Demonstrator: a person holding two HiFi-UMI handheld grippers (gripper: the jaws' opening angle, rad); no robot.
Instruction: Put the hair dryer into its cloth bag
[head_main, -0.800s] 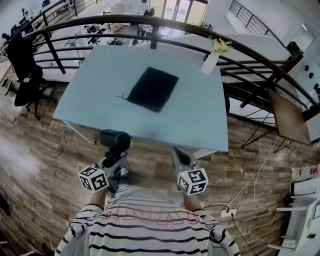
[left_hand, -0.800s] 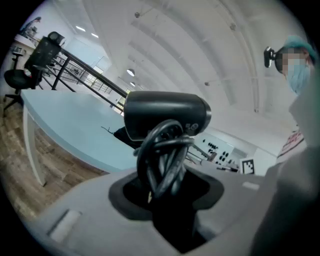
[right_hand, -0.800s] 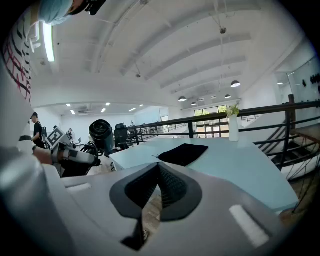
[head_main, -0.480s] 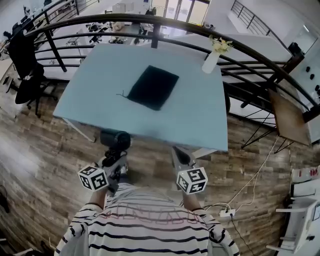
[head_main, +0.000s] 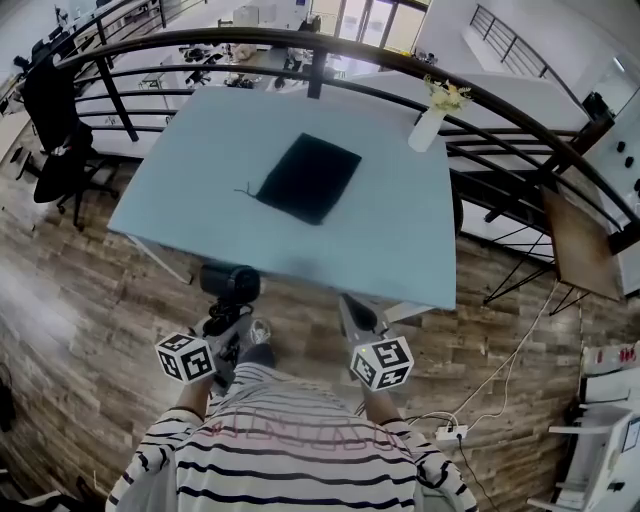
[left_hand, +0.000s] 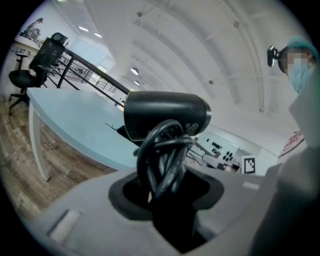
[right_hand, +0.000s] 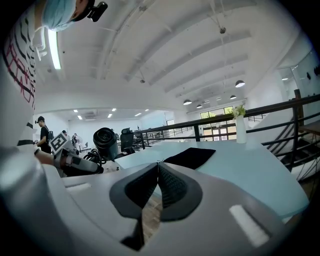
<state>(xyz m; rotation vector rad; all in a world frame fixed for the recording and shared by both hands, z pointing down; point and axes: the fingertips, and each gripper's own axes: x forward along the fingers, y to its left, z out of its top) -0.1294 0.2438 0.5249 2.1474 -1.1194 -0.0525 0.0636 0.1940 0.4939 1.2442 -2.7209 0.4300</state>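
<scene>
My left gripper (head_main: 226, 322) is closed tight on the handle of the hair dryer (head_main: 230, 283). The black cord (left_hand: 162, 160) is wound round the handle, so the gripper squeezes the cord too. The round black head of the hair dryer sticks out past the gripper, near the front edge of the bench (head_main: 400, 230) but not yet over it.

My right gripper (right_hand: 158, 167) is closed with nothing in it.

The cloth bag (head_main: 307, 178) lies flat in the middle of the bench, well apart from both grippers. A thin string pokes out at its left corner. I think the opening is on that side, but I cannot tell for sure from here.

The job has only just begun, I think. To do this step well, I should bring the hair dryer over the bench slowly and keep a firm hold, because the cord could slip. My right gripper should open, pinch just one layer at the bag's mouth and lift it. Then the hair dryer can slide in head first. I should stay away from the vase (head_main: 428, 128) at the far corner.
</scene>
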